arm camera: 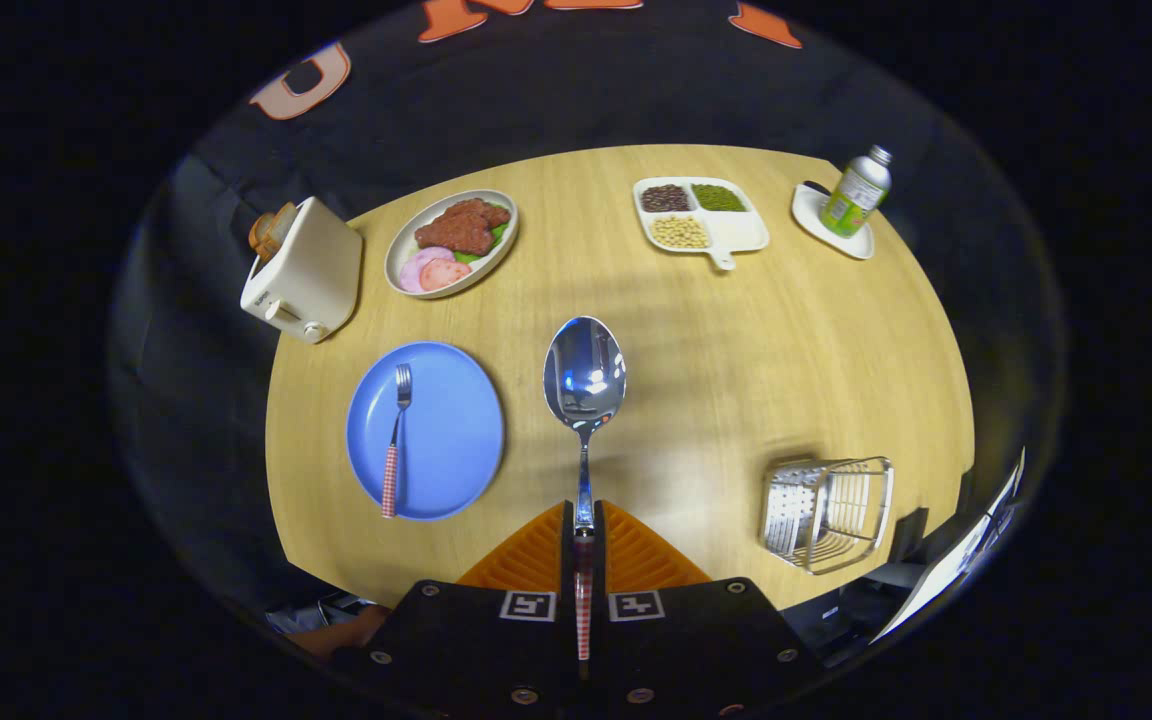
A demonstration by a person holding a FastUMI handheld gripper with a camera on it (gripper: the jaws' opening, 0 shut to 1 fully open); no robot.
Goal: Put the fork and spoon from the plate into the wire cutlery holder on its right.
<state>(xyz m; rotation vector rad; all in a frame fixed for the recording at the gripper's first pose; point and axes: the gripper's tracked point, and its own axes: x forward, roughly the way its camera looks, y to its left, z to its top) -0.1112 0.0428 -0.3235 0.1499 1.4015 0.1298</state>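
Clamped in the tool (584, 545): shiny metal spoon with checked handle (584, 385), long axis straight ahead, bowl forward above the desk (736, 350). Silver wire cutlery holder (826, 512) off to the right, near. Checked-handled fork (395, 440) left on round blue plate (451, 430).

— Round wooden table (696, 330), pale grain. Resting on it?

— Near side: blue plate (451, 440) bearing a fork (395, 440); well apart on the other near side, wire cutlery holder (826, 512). Far side: cream toaster (304, 270) at the rim, oval dish of meat (452, 242) beside it, divided tray of beans (701, 215), then small white saucer (831, 225) under a green bottle (858, 190).
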